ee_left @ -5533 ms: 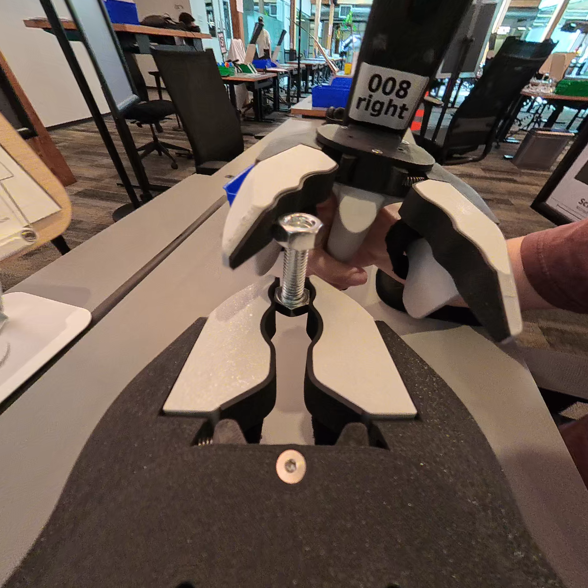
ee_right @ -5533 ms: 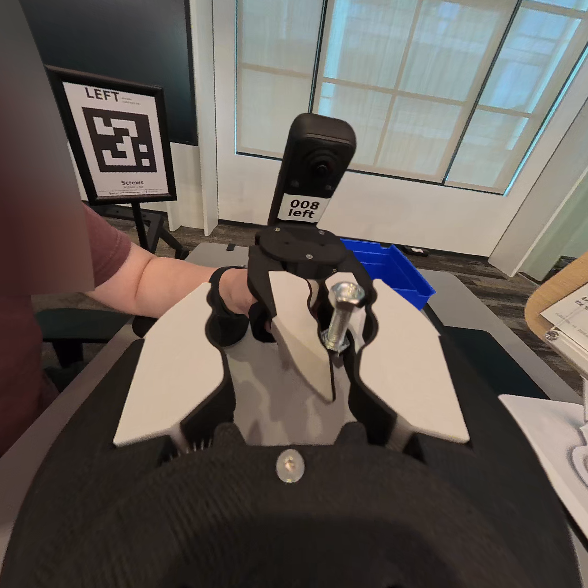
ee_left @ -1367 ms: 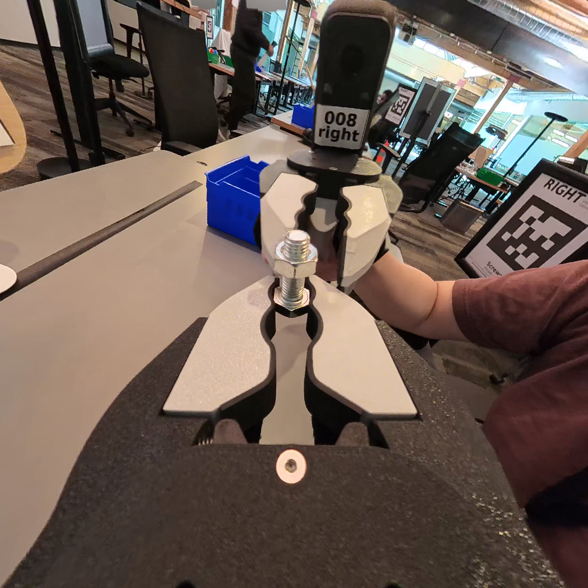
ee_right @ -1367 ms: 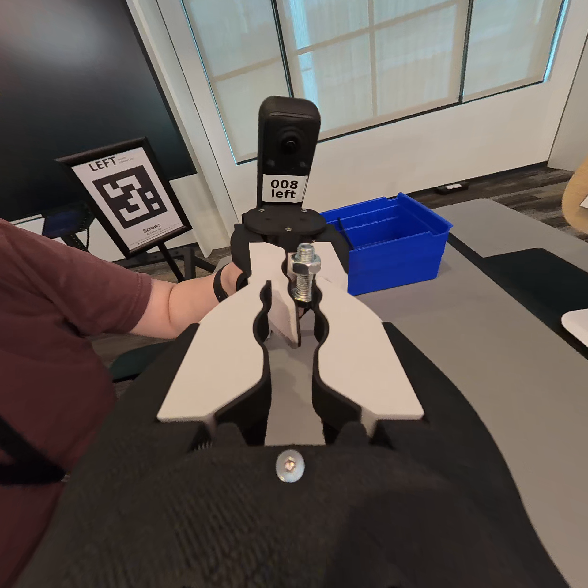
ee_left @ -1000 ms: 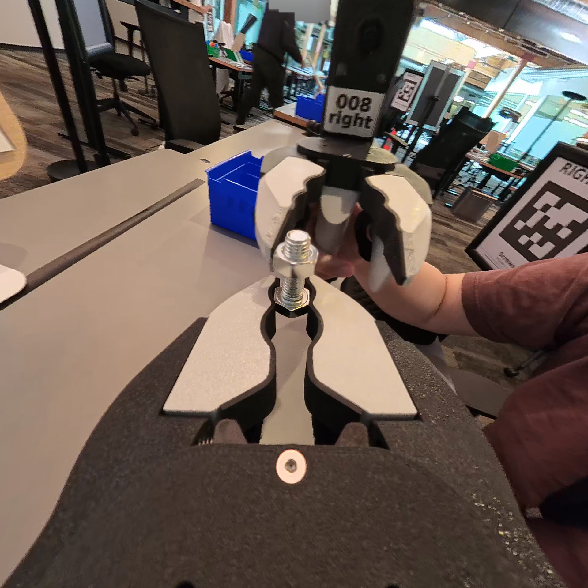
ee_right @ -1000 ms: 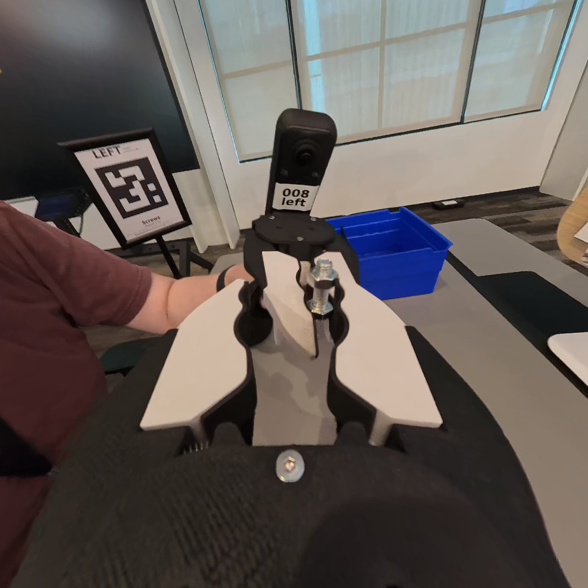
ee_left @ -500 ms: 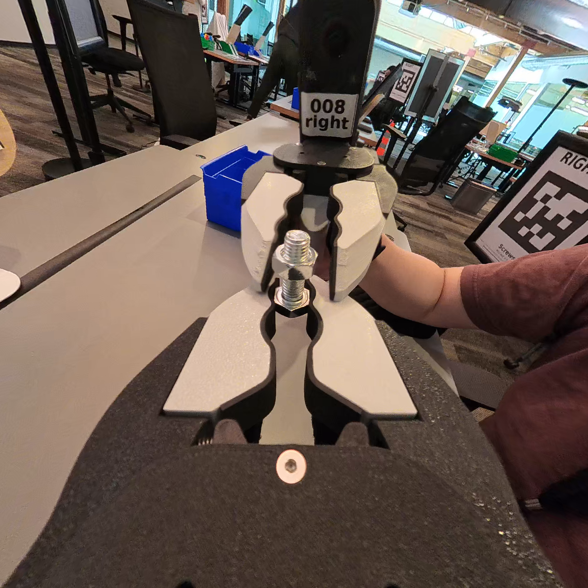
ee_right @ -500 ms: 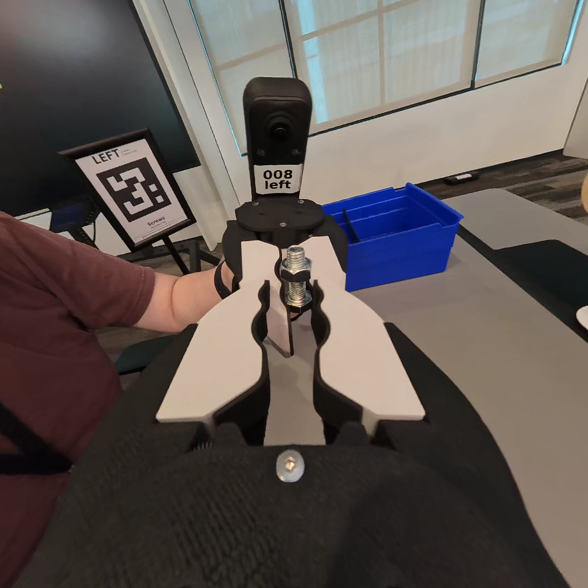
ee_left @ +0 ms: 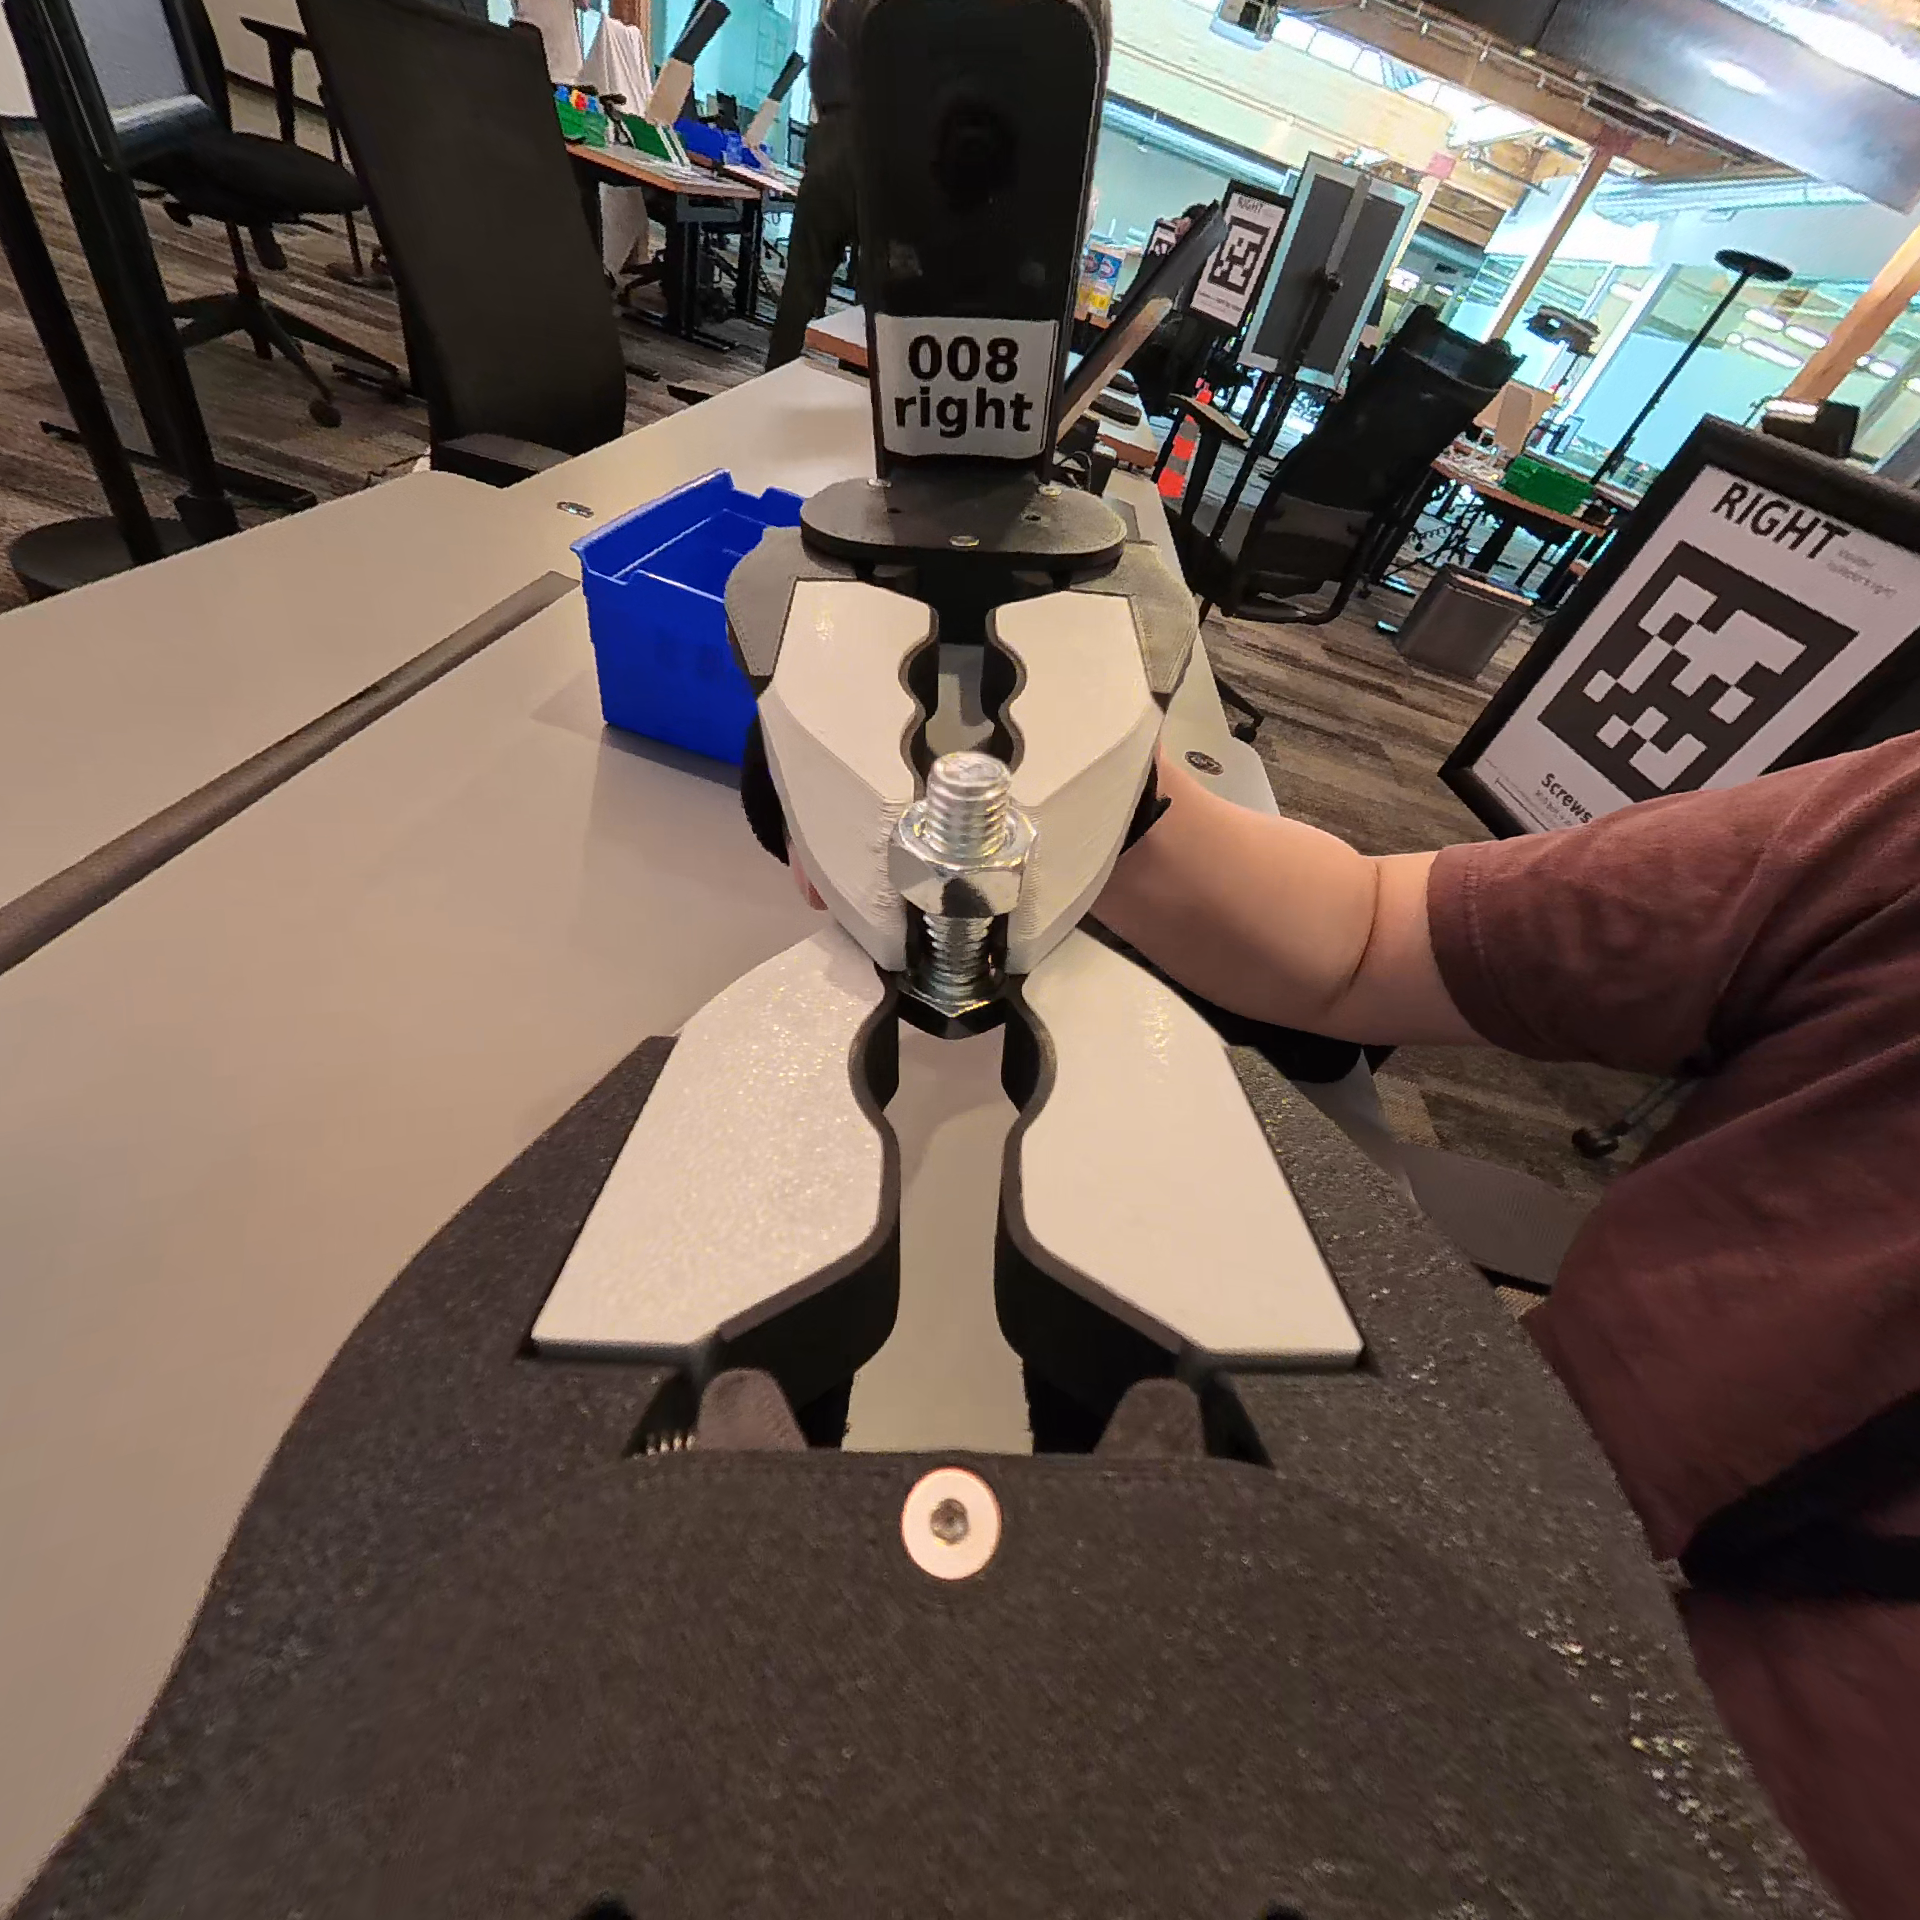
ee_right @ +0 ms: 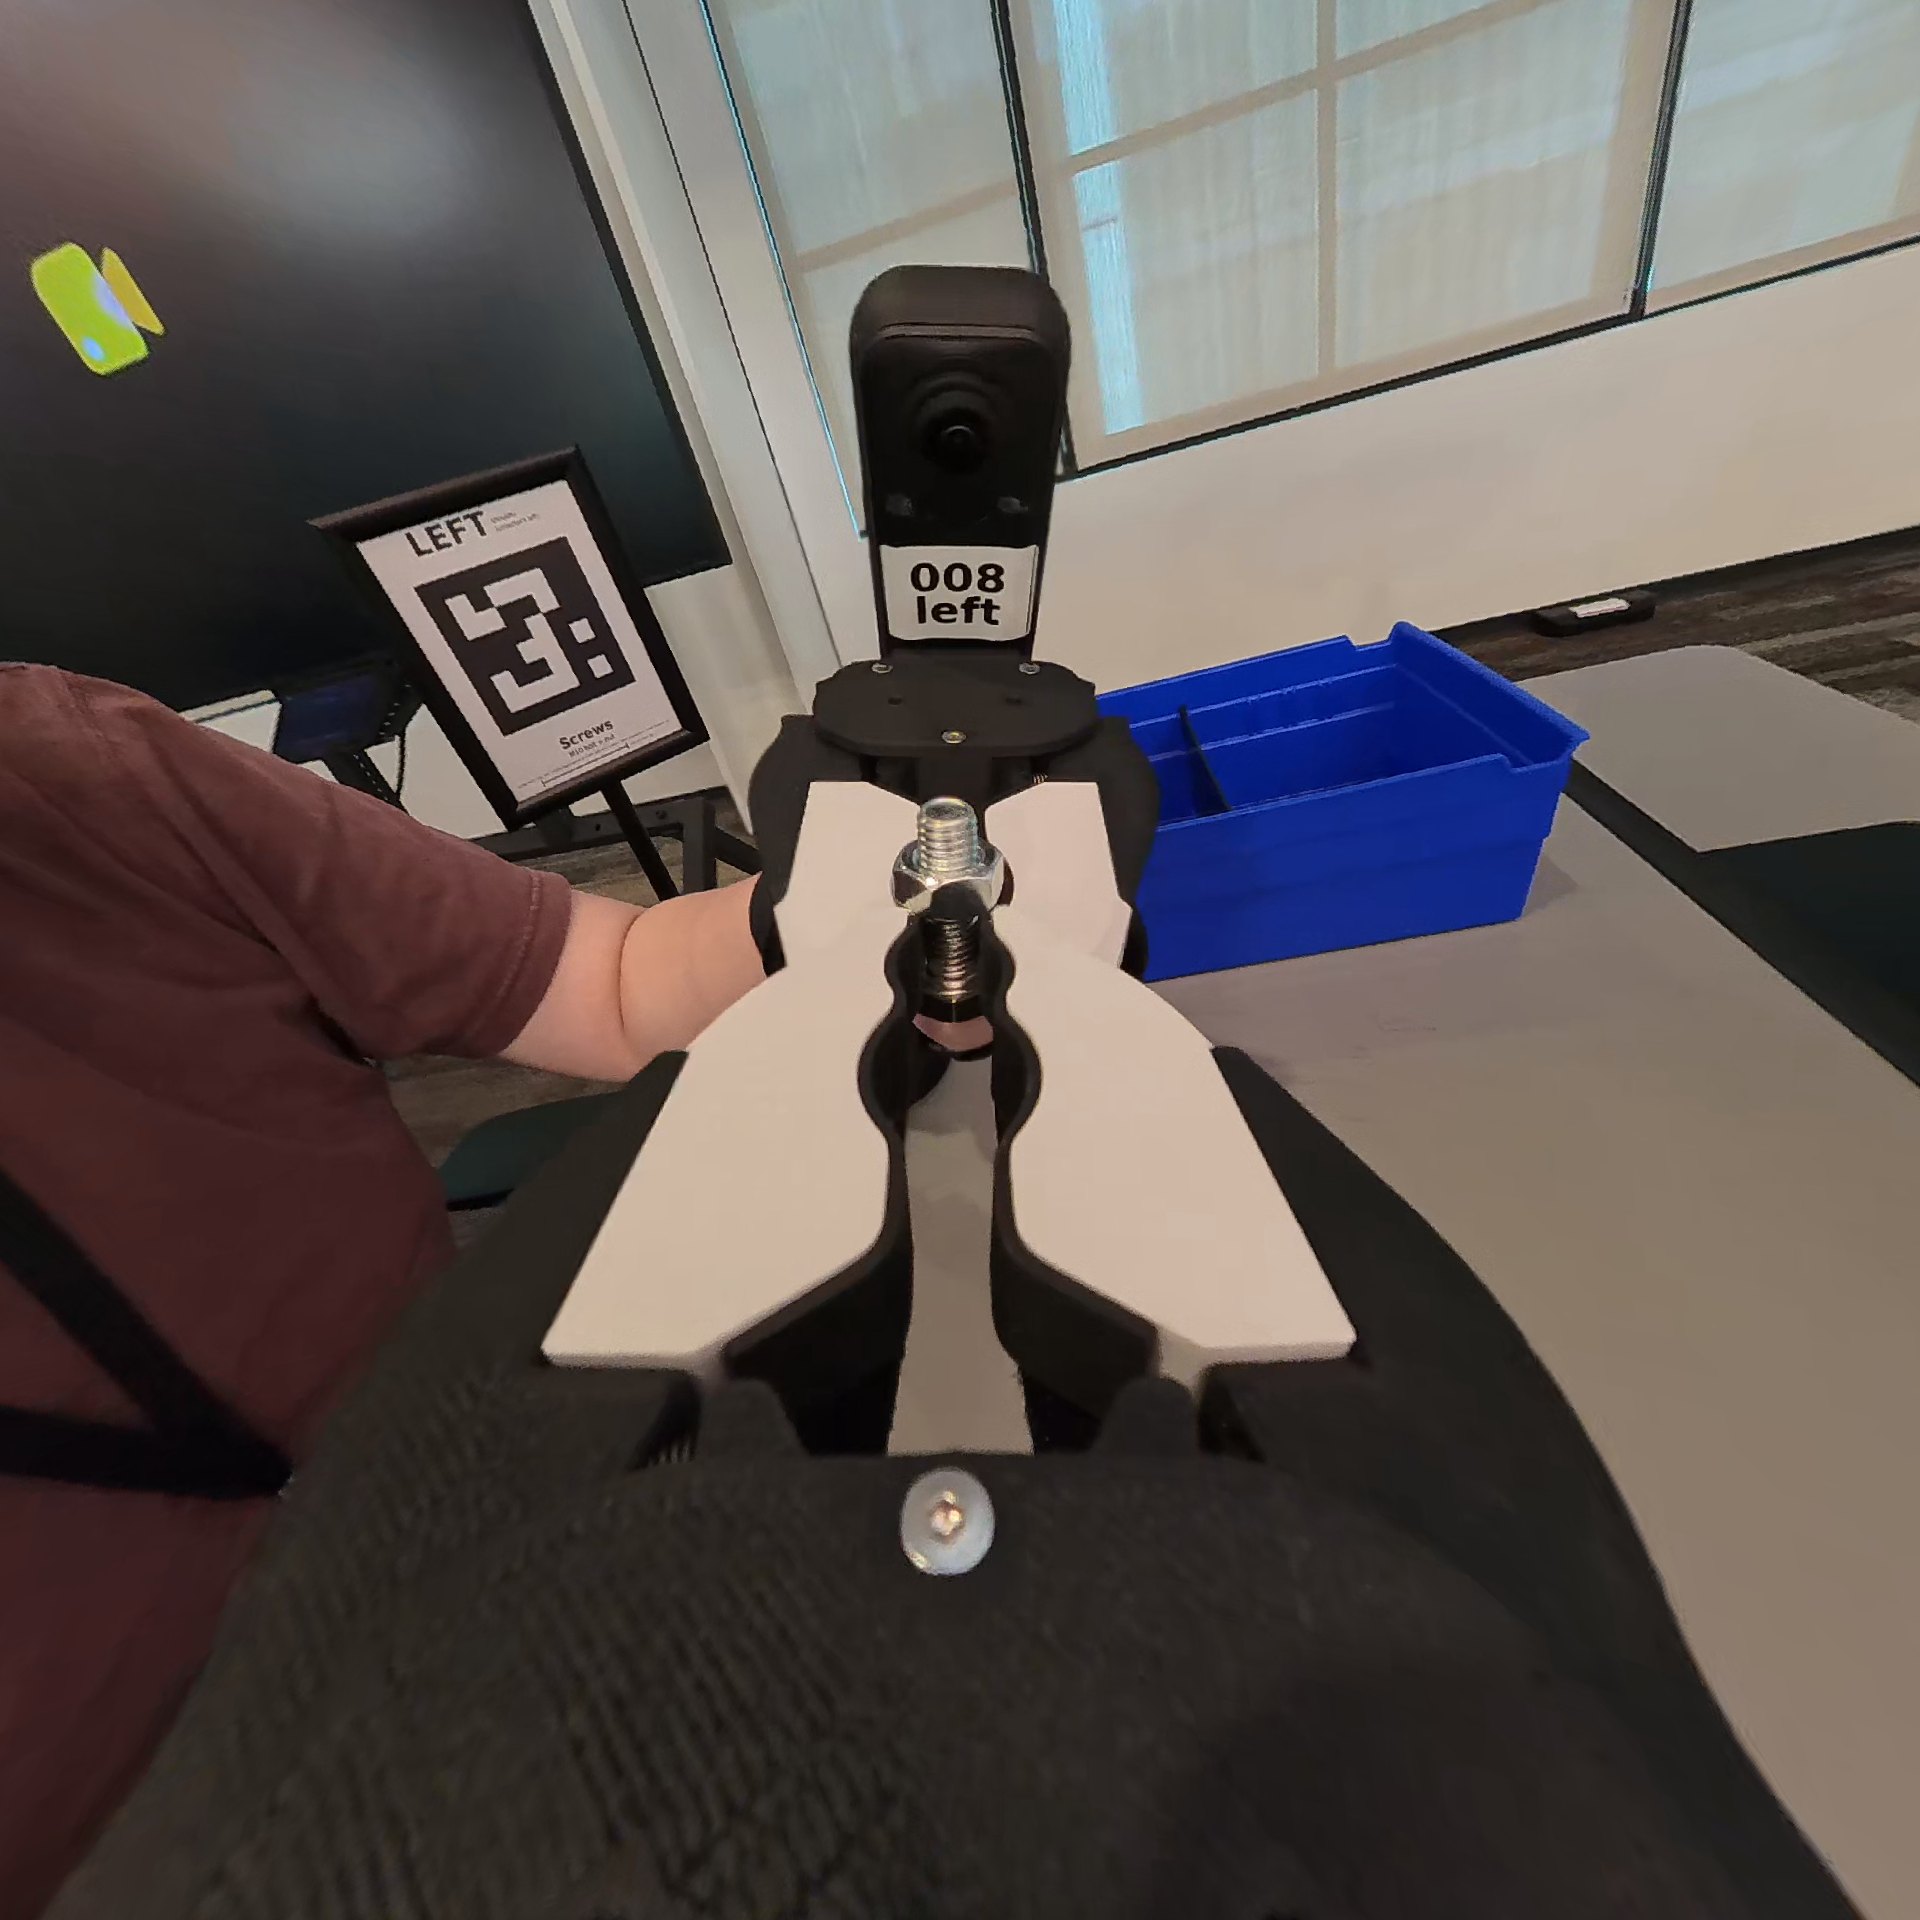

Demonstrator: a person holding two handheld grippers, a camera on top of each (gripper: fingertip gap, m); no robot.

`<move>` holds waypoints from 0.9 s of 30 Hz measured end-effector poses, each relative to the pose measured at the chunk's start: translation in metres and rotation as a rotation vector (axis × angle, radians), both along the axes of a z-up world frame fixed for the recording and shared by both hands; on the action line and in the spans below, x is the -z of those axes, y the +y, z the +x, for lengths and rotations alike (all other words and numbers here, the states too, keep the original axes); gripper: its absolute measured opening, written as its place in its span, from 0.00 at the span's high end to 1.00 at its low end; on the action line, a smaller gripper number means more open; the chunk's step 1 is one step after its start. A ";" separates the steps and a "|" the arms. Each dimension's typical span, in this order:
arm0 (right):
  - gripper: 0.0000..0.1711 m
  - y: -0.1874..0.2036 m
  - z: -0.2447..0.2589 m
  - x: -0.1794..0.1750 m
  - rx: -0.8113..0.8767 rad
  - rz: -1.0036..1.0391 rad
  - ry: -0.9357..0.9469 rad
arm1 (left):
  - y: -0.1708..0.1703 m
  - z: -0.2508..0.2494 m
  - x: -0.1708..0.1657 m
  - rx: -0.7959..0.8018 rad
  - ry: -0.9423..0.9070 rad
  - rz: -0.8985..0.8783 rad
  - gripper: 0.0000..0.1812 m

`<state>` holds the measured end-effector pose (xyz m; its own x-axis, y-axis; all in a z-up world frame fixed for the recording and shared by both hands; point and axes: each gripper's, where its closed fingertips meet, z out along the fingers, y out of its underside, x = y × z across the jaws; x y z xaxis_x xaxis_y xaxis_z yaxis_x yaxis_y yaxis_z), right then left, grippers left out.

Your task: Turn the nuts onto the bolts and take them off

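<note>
While nut and bolt are pinched from both ends: turn by small wrist rolls, keeping both tools on one axis.
Nut (ee_left: 964,871): silver hex, near the threaded tip of the bolt, a few threads showing above it; at 12 o'clock from the left tool's tips in the left wrist view.
Bolt (ee_left: 954,951): upright, head down and hidden between the left tool's tips, held above the grey table (ee_left: 312,935).
Left gripper (ee_left: 954,1013): jaws closed on the bolt's lower end; best kept still and firm as the anchor.
Right gripper (ee_right: 948,914): jaws closed on the nut's flats from the far side; roll about the bolt's axis, release, re-seat, repeat.
Risk: tilting either tool likely binds the thread or slips off the flats.
Blue bin (ee_right: 1340,800): on the table at 2 o'clock in the right wrist view, well apart.
Framed marker sign (ee_right: 520,634): at 10 o'clock there, off the table.
</note>
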<state>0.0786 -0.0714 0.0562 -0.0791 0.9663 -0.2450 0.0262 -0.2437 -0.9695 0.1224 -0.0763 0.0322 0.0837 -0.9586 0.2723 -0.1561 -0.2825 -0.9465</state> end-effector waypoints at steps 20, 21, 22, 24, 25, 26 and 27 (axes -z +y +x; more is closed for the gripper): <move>0.94 0.062 0.430 0.113 1.242 -0.558 -0.917 | 0.023 -0.015 0.025 -0.105 0.191 0.029 0.80; 0.94 0.056 0.436 0.132 1.213 -0.642 -0.954 | 0.023 -0.015 0.027 -0.107 0.202 0.026 0.80; 0.94 0.052 0.440 0.147 1.186 -0.708 -0.978 | 0.024 -0.016 0.028 -0.109 0.209 0.023 0.81; 0.94 0.046 0.444 0.171 1.152 -0.798 -1.041 | 0.024 -0.017 0.032 -0.109 0.230 0.010 0.81; 0.94 0.043 0.446 0.182 1.133 -0.831 -1.083 | 0.024 -0.018 0.034 -0.108 0.241 0.005 0.81; 0.94 0.039 0.447 0.190 1.108 -0.862 -1.119 | 0.025 -0.019 0.036 -0.110 0.251 0.002 0.81; 0.94 0.035 0.447 0.198 1.086 -0.891 -1.144 | 0.026 -0.021 0.037 -0.116 0.259 -0.001 0.81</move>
